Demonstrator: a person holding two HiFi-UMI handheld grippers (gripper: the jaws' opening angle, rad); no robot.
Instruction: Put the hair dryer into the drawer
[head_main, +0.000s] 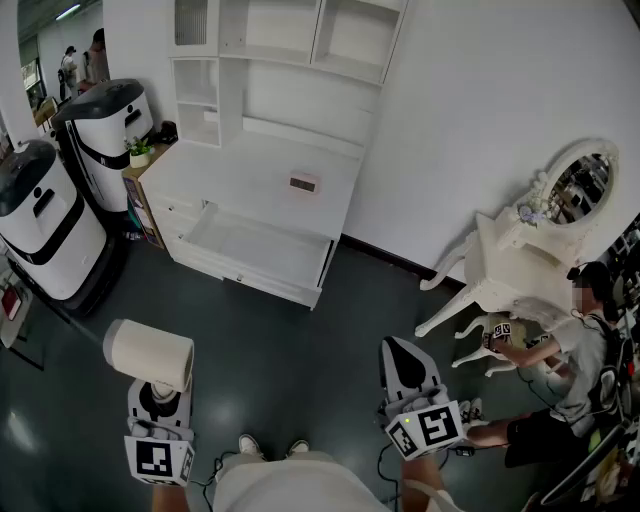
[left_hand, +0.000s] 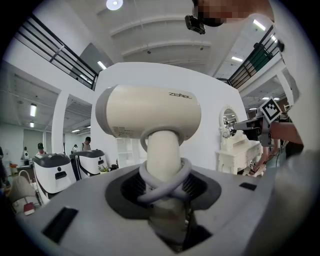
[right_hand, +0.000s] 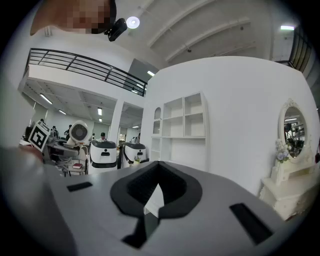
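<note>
Left gripper (head_main: 158, 392) (left_hand: 162, 189): jaws clamped on the handle of the hair dryer (head_main: 150, 354) (left_hand: 150, 117); held low at the left of the head view.
Hair dryer: cream body, upright above the left jaws, barrel lying crosswise; well apart from the drawer.
Cord (left_hand: 161, 181): grey, looped around the handle just above the jaws.
Right gripper (head_main: 396, 345) (right_hand: 158, 164): jaws pressed together, nothing between them; beside the left gripper, apart from it.
Drawer (head_main: 255, 243): pulled out of the white cabinet (head_main: 265, 180), inside bare, across the dark floor from both grippers.
Cabinet top: one small pink box (head_main: 303, 183).
Dressing table (head_main: 515, 262): white, oval mirror, at the right wall; a person (head_main: 572, 365) sits on the floor beside it.
</note>
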